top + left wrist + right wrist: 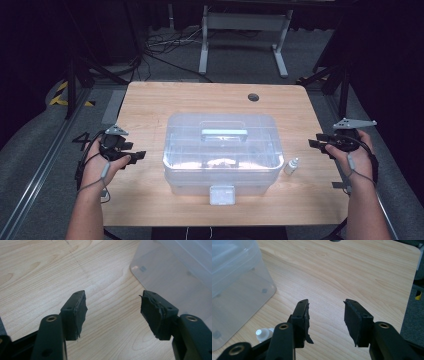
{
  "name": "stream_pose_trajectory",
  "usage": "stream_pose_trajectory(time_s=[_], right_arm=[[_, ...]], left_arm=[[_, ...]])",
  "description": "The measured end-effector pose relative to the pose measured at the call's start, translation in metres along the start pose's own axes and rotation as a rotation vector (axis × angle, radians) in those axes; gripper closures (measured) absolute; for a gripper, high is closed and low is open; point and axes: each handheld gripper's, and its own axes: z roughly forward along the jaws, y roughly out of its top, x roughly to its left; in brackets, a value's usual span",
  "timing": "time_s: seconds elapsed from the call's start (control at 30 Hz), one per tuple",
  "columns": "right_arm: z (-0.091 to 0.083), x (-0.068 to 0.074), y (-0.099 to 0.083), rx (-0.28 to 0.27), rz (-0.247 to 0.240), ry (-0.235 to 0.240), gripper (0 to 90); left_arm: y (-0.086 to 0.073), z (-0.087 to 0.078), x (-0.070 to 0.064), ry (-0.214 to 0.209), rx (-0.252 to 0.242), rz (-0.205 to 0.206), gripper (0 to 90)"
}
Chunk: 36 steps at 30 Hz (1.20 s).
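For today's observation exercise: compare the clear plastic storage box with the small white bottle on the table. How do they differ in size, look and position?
The storage box is far larger than the small bottle. The box is see-through with a pale blue handle on its lid; the bottle is white and opaque-looking. The box sits mid-table; the bottle stands by its right side, nearer the right gripper. Both rest on the wooden table, untouched by either gripper.
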Motion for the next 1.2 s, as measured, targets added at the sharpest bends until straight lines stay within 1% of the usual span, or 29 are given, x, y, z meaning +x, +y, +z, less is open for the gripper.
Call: stream_pose_trajectory(time_s=[0.03,0.1,0.17,0.2,0.23,0.3,0.33,0.37,0.4,0.43,0.5,0.63,0.67,0.7,0.77,0.83,0.87,0.93,1.0,1.03,1.1,1.2], right_arm=[[-0.001,0.0,0.0,-0.002,0.007,-0.005,52.5],[-0.001,-0.001,-0.001,-0.003,0.009,-0.011,51.3],[-0.001,-0.003,-0.002,-0.002,0.006,-0.012,50.0],[-0.001,-0.003,-0.002,-0.002,0.006,-0.013,50.0],[-0.001,-0.003,-0.002,-0.003,0.005,-0.013,49.6],[0.0,-0.003,-0.002,0.002,0.002,-0.013,45.7],[0.0,-0.003,-0.002,0.004,-0.001,-0.013,44.1],[0.0,-0.003,-0.002,0.003,-0.002,-0.015,42.1],[0.0,-0.002,-0.002,-0.002,-0.002,-0.014,40.9],[0.0,-0.002,-0.002,-0.008,-0.001,-0.009,40.7],[0.0,-0.002,-0.003,-0.018,-0.002,-0.005,40.4],[-0.002,-0.002,-0.004,-0.009,-0.001,0.001,40.7],[-0.003,-0.002,-0.005,-0.002,0.027,0.012,41.5],[-0.003,-0.001,-0.006,0.0,0.066,0.033,42.9],[-0.004,-0.001,-0.006,0.018,0.079,0.057,43.6],[-0.005,0.0,-0.006,0.037,0.065,0.051,43.5],[-0.006,0.0,-0.006,0.039,0.054,0.052,43.5],[-0.008,0.0,-0.006,0.034,0.054,0.053,41.9],[-0.009,0.0,-0.007,0.035,0.071,0.06,38.3],[-0.009,0.0,-0.007,0.047,0.081,0.069,36.5],[-0.008,0.001,-0.009,0.061,0.091,0.084,34.8],[-0.009,0.003,-0.008,0.035,0.09,0.072,31.7]], left_arm=[[0.001,-0.001,-0.001,-0.015,-0.016,-0.001,34.0],[0.002,-0.003,-0.002,-0.019,-0.037,0.005,31.8],[0.004,-0.004,-0.004,-0.005,-0.036,0.03,31.2],[0.005,-0.005,-0.006,-0.004,-0.032,0.036,31.1],[0.005,-0.006,-0.007,-0.002,-0.027,0.041,32.3],[0.006,-0.007,-0.008,-0.004,-0.006,0.071,37.5],[0.006,-0.007,-0.008,-0.012,0.009,0.073,39.7],[0.007,-0.007,-0.009,-0.012,0.012,0.061,41.3],[0.008,-0.007,-0.009,-0.009,0.01,0.06,42.0],[0.009,-0.007,-0.009,-0.012,0.011,0.054,42.3],[0.011,-0.007,-0.009,-0.01,0.009,0.063,42.3],[0.013,-0.007,-0.009,-0.017,0.007,0.053,42.7],[0.013,-0.007,-0.01,-0.02,0.011,0.048,42.9],[0.014,-0.008,-0.01,-0.019,0.008,0.055,42.8],[0.018,-0.011,-0.01,-0.032,0.008,0.069,42.8],[0.025,-0.018,-0.012,-0.043,-0.01,0.074,43.1],[0.028,-0.022,-0.013,-0.039,-0.025,0.079,43.2],[0.034,-0.029,-0.018,-0.048,-0.041,0.094,43.6],[0.039,-0.034,-0.023,-0.043,-0.044,0.115,43.7],[0.042,-0.037,-0.026,-0.047,-0.048,0.125,43.8],[0.05,-0.043,-0.029,-0.076,-0.066,0.143,44.1],[0.06,-0.051,-0.035,-0.112,-0.097,0.155,44.7]])
